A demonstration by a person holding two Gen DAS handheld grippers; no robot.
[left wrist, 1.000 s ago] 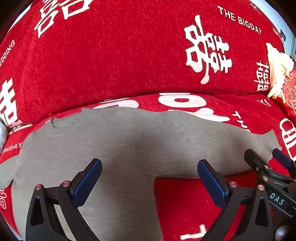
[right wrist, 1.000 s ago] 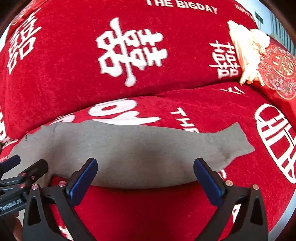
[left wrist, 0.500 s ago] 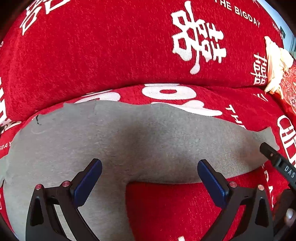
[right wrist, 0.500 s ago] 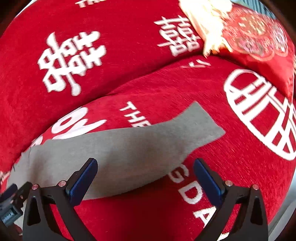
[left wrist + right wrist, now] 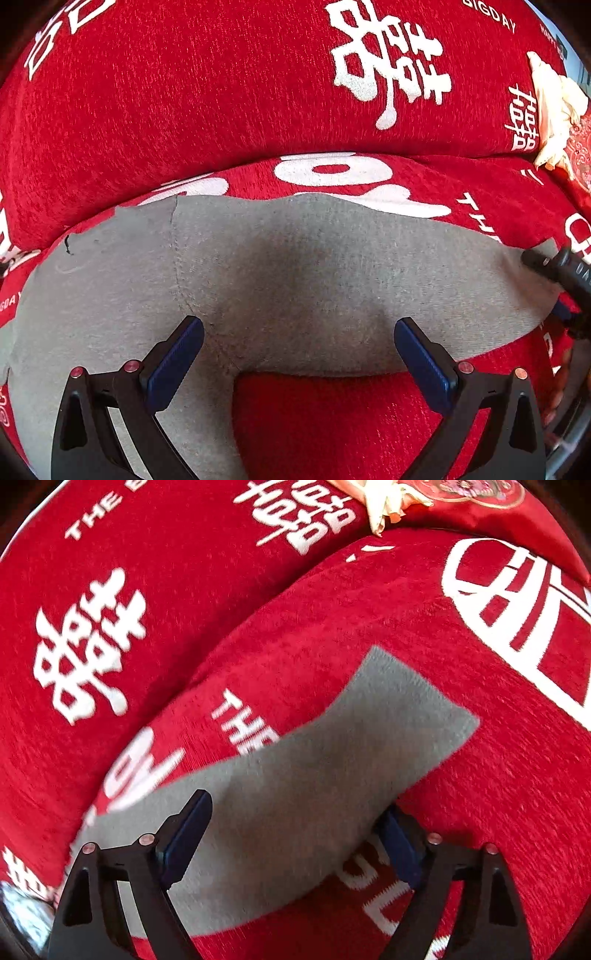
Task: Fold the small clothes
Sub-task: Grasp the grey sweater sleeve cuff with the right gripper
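Cream tassel (image 5: 554, 110) lies well apart from grey garment (image 5: 295, 277).

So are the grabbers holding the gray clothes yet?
Not yet. Both the left gripper and right gripper hang open over the gray garment; the right one has just been closing around a leg end.

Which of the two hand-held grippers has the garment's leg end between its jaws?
The right hand-held gripper, jaws straddling the grey garment leg; the left hovers mid-garment.
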